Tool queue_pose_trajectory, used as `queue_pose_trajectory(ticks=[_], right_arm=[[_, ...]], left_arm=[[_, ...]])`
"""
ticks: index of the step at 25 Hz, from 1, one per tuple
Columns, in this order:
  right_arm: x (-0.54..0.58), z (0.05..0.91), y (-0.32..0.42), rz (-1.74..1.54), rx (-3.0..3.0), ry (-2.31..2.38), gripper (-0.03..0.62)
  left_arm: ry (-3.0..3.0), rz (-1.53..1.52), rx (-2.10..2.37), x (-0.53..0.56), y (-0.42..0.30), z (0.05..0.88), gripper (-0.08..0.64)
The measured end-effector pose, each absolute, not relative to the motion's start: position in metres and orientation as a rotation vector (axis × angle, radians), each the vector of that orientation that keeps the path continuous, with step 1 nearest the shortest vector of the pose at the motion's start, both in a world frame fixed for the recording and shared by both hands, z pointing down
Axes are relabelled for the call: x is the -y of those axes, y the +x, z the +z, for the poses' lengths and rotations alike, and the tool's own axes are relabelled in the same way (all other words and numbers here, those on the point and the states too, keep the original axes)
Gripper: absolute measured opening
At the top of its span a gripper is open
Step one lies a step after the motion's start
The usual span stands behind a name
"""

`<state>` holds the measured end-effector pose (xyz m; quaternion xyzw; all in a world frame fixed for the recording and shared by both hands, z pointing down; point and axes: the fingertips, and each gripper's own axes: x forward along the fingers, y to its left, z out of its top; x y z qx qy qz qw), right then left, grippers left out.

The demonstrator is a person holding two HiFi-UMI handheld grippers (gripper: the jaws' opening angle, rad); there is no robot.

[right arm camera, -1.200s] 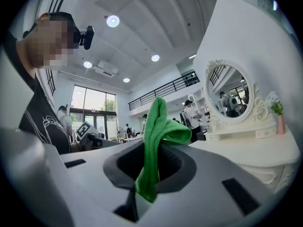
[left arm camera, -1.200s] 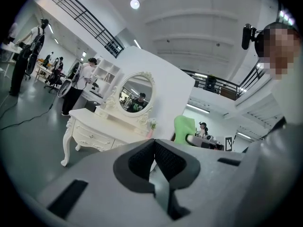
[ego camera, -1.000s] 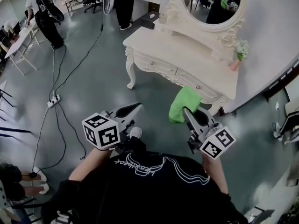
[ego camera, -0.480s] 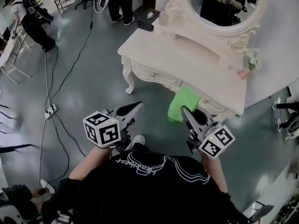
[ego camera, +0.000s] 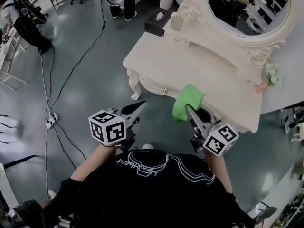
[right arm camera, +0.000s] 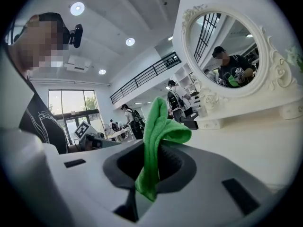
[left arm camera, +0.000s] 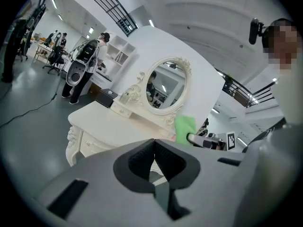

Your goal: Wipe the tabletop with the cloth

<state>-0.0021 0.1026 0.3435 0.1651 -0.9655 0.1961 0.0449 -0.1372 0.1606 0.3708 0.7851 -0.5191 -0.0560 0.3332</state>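
Observation:
A green cloth (ego camera: 187,101) hangs folded from my right gripper (ego camera: 189,109), which is shut on it; in the right gripper view the cloth (right arm camera: 157,141) stands up between the jaws. It hovers over the front edge of the cream dressing table's top (ego camera: 190,68). My left gripper (ego camera: 141,105) is shut and holds nothing, just off the table's front left, above the floor. In the left gripper view its jaws (left arm camera: 154,161) meet, with the table (left arm camera: 102,126) and the cloth (left arm camera: 185,125) ahead.
An oval mirror (ego camera: 247,8) stands at the table's back. A black tissue box (ego camera: 157,20), a small jar (ego camera: 176,21) and a flower vase (ego camera: 270,77) sit along the back. Cables and a power strip (ego camera: 51,121) lie on the grey floor at left. People stand far left.
The table has come closer and turned in the head view as I stepped toward it. The cloth now overlaps the table's front edge. Both grippers keep their pose.

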Motion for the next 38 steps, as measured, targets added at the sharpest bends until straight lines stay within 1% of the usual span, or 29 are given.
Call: queue_pose_trajectory(ticks=[5,13,27,33,38], right_arm=[[-0.079,0.360,-0.030,0.628,2.907,0.508,0.054],[-0.023,0.374,-0.062,0.661,2.866,0.478,0.054],[0.112,0.407,-0.163,0.716,2.784,0.286,0.054],[0.156,0.427,-0.206,0.697,2.746,0.224,0.054],[0.171,0.451,-0.240,0.646,2.684,0.222,0.054]], left_arm=[[2.007,-0.135,1.366,-0.131,-0.171,0.391,0.004],[1.975,-0.142,1.390,-0.078,-0.199,0.404,0.005],[1.886,-0.144,1.538,0.035,-0.284,0.410,0.005],[1.854,-0.137,1.573,0.077,-0.299,0.422,0.004],[1.816,-0.101,1.558,0.088,-0.308,0.437,0.004]])
